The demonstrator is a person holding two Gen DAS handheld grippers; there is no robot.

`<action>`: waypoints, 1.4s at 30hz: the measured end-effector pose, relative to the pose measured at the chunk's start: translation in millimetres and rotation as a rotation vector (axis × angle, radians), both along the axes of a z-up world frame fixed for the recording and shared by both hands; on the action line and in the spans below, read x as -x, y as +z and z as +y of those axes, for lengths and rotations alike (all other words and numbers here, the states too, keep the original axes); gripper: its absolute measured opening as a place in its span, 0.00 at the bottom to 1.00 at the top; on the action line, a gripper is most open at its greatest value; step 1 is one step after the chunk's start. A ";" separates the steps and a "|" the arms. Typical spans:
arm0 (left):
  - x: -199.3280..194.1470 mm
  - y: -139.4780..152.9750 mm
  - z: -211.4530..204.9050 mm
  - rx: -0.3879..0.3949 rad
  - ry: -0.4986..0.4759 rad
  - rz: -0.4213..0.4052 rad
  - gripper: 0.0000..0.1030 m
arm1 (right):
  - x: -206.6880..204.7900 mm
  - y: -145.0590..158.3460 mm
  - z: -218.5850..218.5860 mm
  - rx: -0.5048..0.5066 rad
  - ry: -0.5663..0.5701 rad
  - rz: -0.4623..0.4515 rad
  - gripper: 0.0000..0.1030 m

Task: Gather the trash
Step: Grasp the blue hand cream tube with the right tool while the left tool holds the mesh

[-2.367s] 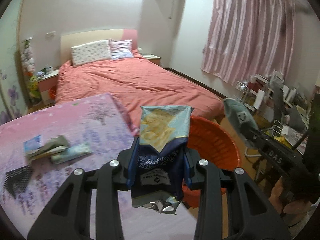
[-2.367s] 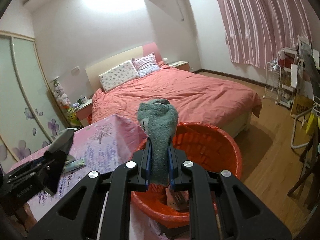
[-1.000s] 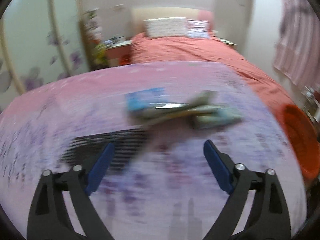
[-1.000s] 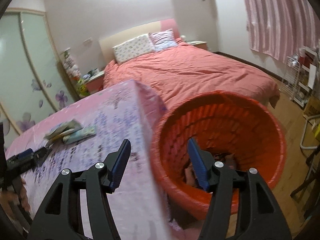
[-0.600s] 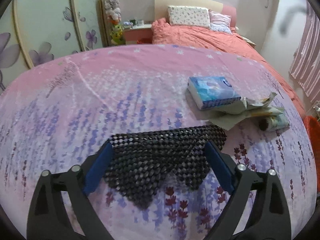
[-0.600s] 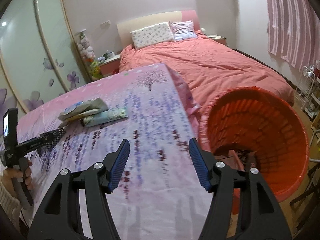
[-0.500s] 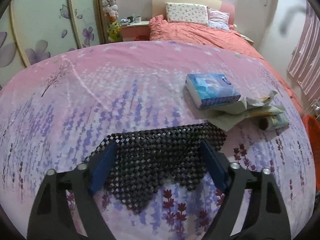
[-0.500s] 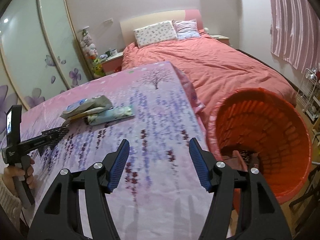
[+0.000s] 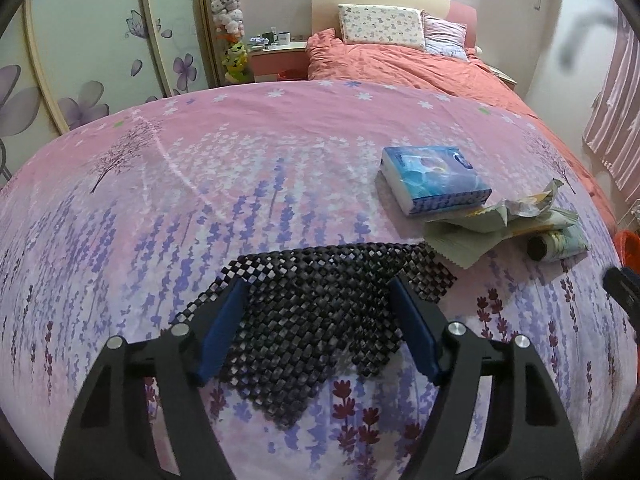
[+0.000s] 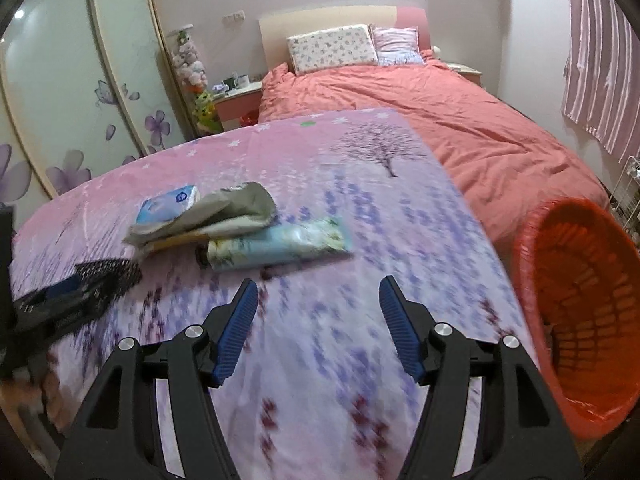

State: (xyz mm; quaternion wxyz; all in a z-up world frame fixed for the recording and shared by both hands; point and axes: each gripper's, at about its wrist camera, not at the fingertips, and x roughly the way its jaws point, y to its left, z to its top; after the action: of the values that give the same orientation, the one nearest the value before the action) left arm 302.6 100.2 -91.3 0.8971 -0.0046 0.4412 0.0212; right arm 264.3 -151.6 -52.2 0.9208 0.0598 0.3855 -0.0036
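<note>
A black mesh mat (image 9: 320,320) lies flat on the pink flowered table (image 9: 200,200). My left gripper (image 9: 317,284) is down on it, and its jaws are closing with the mat's middle between the blue pads. Behind it lie a blue tissue pack (image 9: 434,184), crumpled paper wrappers (image 9: 492,220) and a rolled pale-blue packet (image 9: 560,242). My right gripper (image 10: 318,284) hovers open over the table just short of the packet (image 10: 280,248), with nothing between its fingers. The orange basket (image 10: 580,300) stands off the table's right edge.
A bed with an orange cover (image 10: 440,120) stands beyond the table. Wardrobe doors with flower prints (image 10: 80,100) and a nightstand (image 10: 240,94) are at the back left. The table's right edge (image 10: 480,220) drops off next to the basket.
The chip bag and the grey sock are out of both grippers. My left gripper has come down over the mesh mat and narrowed. My right gripper has swung left from the basket to over the table.
</note>
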 end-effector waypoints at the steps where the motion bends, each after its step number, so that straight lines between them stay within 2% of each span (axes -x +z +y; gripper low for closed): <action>1: 0.1 -0.1 0.2 0.000 0.000 0.000 0.70 | -6.2 0.1 0.9 0.020 -0.022 0.001 0.61; 5: 0.1 -0.1 0.2 0.000 0.000 0.000 0.70 | -30.6 4.7 -16.3 0.012 -0.126 -0.006 0.61; 9: 0.0 -0.1 0.3 0.000 0.000 0.001 0.70 | -64.7 3.0 -24.1 0.067 -0.153 0.036 0.61; 13: 0.0 0.0 0.1 0.001 0.000 0.001 0.71 | -81.8 -6.0 -18.4 0.153 -0.108 0.096 0.61; 15: -0.3 0.0 0.3 0.001 0.000 0.001 0.71 | -81.3 -11.8 -13.6 0.200 -0.071 0.129 0.61; 18: -0.4 0.1 0.0 0.001 0.000 0.001 0.71 | -63.5 -11.9 -11.7 0.238 -0.011 0.125 0.59; 23: -0.1 0.1 0.3 0.001 0.000 0.001 0.71 | -21.0 -9.4 -17.9 0.148 0.121 0.186 0.59; 26: -0.5 0.1 0.3 0.001 0.000 0.001 0.71 | 2.6 -1.6 -16.2 0.123 0.146 0.145 0.59; 29: -0.2 0.3 0.4 0.001 0.001 0.001 0.71 | 4.8 5.4 -16.0 0.002 0.153 0.111 0.59; 31: -0.5 0.3 0.5 0.001 0.001 0.001 0.71 | -0.9 4.6 -8.6 -0.040 0.160 0.105 0.59; 37: -0.4 0.6 0.5 0.002 0.001 0.002 0.71 | -24.0 -4.7 23.3 -0.043 0.183 0.109 0.57; 40: -0.6 0.6 0.7 0.001 0.001 0.002 0.71 | -34.1 -7.6 34.0 -0.021 0.179 0.118 0.52; 42: -0.5 0.7 0.6 0.002 0.001 0.002 0.71 | -36.8 -8.6 38.1 -0.001 0.173 0.124 0.43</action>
State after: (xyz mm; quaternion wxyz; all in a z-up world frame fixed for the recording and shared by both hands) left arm 303.0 100.9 -90.6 0.8968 -0.0055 0.4420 0.0211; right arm 301.1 -113.5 -60.7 0.8920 0.0265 0.4453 0.0727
